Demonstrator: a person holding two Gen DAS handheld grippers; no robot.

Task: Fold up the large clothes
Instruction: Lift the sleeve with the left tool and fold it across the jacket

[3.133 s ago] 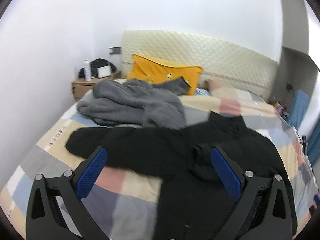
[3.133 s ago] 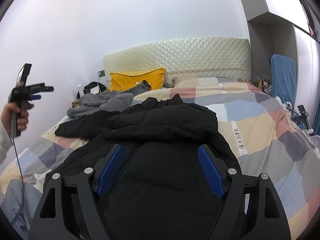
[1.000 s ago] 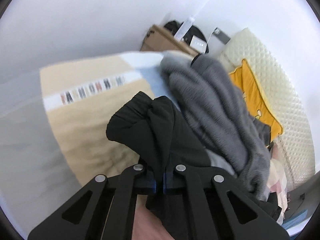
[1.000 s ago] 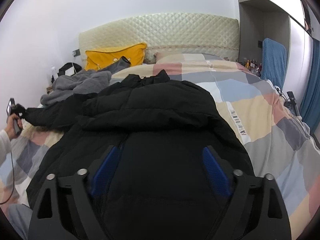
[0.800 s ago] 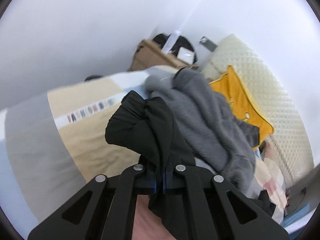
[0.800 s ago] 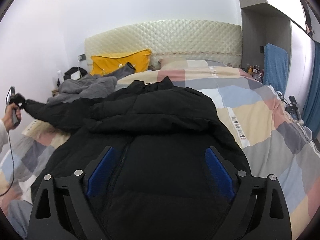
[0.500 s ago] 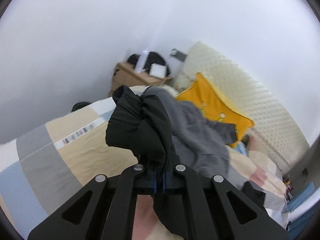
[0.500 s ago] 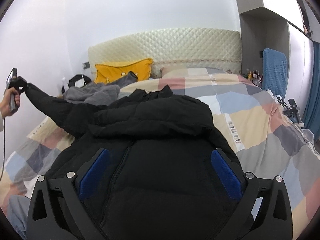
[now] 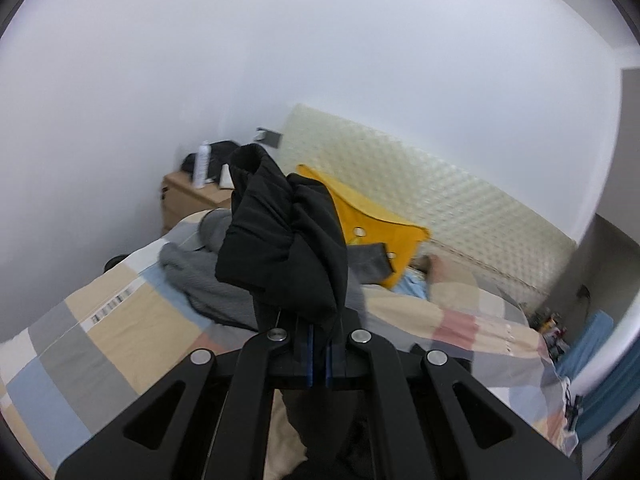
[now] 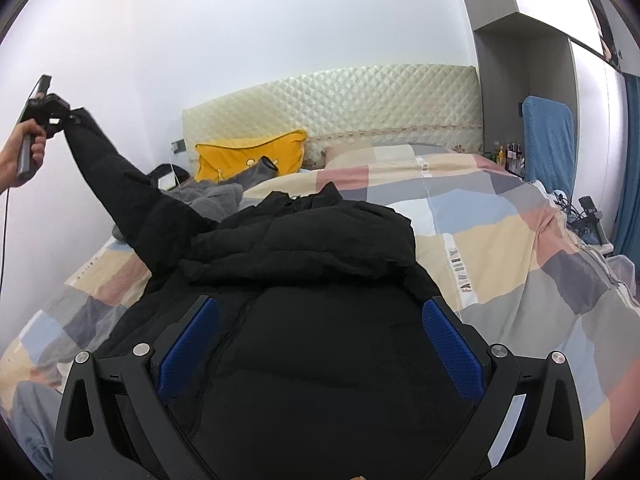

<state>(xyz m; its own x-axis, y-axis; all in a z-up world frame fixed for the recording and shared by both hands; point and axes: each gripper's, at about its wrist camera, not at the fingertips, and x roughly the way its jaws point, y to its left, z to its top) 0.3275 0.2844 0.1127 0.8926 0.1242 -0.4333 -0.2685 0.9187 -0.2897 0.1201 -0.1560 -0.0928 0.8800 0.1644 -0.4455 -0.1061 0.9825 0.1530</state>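
Left gripper (image 9: 318,354) fingers clamped on jacket (image 10: 304,280) sleeve, raised upper left; right gripper (image 10: 320,338) fingers wide over jacket body, lower centre.

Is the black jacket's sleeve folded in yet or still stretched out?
Stretched out, not folded. The left gripper holds the sleeve cuff up off the bed; the jacket body lies spread.
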